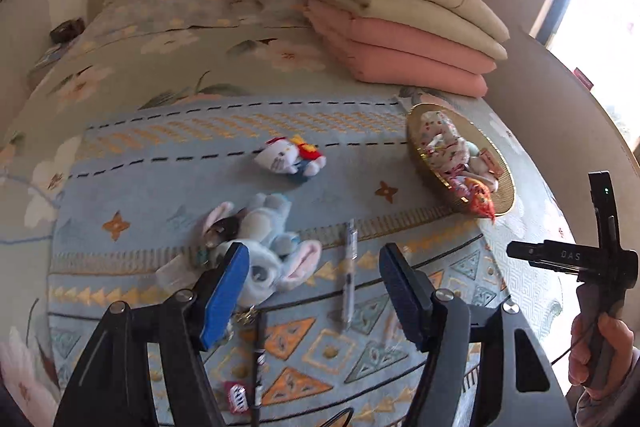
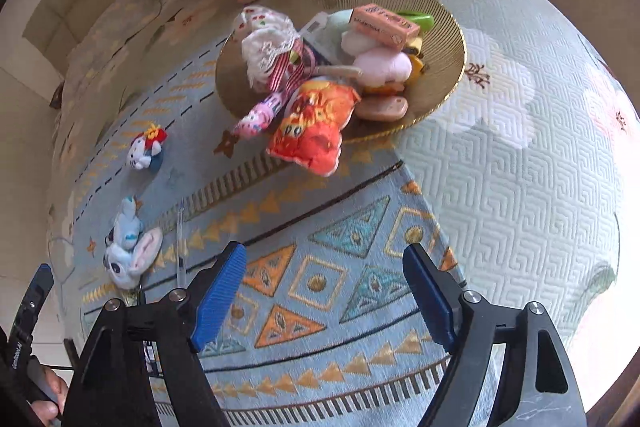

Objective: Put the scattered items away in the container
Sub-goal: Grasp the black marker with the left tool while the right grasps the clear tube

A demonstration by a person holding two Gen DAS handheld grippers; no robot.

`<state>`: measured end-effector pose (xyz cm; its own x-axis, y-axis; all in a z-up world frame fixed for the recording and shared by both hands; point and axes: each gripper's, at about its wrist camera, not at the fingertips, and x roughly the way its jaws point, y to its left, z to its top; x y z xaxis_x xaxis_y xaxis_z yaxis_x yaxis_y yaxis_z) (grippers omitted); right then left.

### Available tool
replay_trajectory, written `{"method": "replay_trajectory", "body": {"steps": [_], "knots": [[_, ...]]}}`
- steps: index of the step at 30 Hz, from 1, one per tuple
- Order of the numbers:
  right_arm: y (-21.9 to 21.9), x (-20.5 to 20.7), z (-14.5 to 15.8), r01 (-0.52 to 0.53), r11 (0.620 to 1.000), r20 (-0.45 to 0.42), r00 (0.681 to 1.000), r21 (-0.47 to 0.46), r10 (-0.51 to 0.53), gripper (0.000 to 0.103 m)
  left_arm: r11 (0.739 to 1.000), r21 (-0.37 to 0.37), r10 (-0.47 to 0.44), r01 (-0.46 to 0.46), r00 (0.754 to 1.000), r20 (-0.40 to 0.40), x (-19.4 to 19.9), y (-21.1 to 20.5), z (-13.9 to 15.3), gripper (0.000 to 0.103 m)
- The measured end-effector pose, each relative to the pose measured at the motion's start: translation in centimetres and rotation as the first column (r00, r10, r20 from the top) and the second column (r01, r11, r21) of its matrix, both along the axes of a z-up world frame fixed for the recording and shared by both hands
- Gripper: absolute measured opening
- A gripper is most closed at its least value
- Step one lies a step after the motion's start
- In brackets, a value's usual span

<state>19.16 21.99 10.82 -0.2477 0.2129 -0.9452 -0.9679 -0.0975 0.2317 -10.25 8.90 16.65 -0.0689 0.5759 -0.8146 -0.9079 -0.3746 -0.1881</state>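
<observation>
A gold ribbed bowl (image 2: 452,39) on the bed holds several small toys and packets; it also shows at the right in the left wrist view (image 1: 508,195). An orange snack bag (image 2: 316,123) hangs over its near rim. On the patterned rug lie a white cat plush with a red bow (image 1: 288,157), a blue long-eared plush (image 1: 260,247), a clear pen (image 1: 349,267) and a black pen (image 1: 259,359). My left gripper (image 1: 314,259) is open above the blue plush and clear pen. My right gripper (image 2: 325,255) is open over bare rug, short of the bowl.
Folded pink and beige quilts (image 1: 400,27) are stacked behind the bowl, with pillows (image 1: 180,7) at the headboard. A small red and white item (image 1: 236,395) and a clear packet (image 1: 172,269) lie on the rug (image 2: 320,219). A hand (image 1: 600,351) grips a black handle at the right.
</observation>
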Motion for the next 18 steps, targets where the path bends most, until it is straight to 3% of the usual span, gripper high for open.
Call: {"method": "replay_trajectory", "body": {"steps": [5, 9, 12, 13, 14, 15, 16, 18], "knots": [[-5.5, -4.4, -2.1, -0.134, 0.986, -0.028, 0.991, -0.098, 0.132, 0.08, 0.976, -0.147, 0.167, -0.158, 0.985, 0.05, -3.5, -9.4, -2.2, 0.065], [-9.0, -9.0, -2.7, -0.274, 0.957, -0.018, 0.962, -0.094, 0.273, 0.08, 0.967, -0.211, 0.157, -0.14, 0.986, 0.063, -2.5, -12.7, -4.0, 0.065], [-9.7, -11.0, -3.0, -0.333, 0.94, -0.019, 0.943, -0.071, 0.333, 0.08, 0.973, -0.194, 0.141, -0.122, 0.986, 0.088, -1.1, -12.8, -5.2, 0.065], [-9.6, -11.6, -3.1, -0.356, 0.933, -0.012, 0.934, -0.059, 0.356, 0.075, 0.976, -0.183, 0.135, -0.115, 0.986, 0.102, -0.9, -12.5, -5.7, 0.065], [-9.5, -12.3, -3.1, -0.386, 0.922, -0.008, 0.923, -0.041, 0.386, 0.058, 0.979, -0.172, 0.13, -0.11, 0.986, 0.109, -0.6, -12.1, -6.2, 0.065], [-9.3, -12.8, -3.1, -0.415, 0.909, 0.003, 0.91, -0.024, 0.415, 0.05, 0.981, -0.164, 0.123, -0.103, 0.986, 0.114, -0.4, -11.5, -6.7, 0.065], [-9.1, -13.3, -3.3, -0.436, 0.9, 0.023, 0.9, -0.009, 0.436, 0.045, 0.983, -0.156, 0.113, -0.095, 0.987, 0.116, -0.2, -10.9, -7.1, 0.065], [-7.9, -13.5, -3.9, -0.425, 0.905, 0.048, 0.904, -0.011, 0.425, 0.045, 0.988, -0.135, 0.087, -0.074, 0.992, 0.092, 0.2, -9.4, -7.8, 0.065]]}}
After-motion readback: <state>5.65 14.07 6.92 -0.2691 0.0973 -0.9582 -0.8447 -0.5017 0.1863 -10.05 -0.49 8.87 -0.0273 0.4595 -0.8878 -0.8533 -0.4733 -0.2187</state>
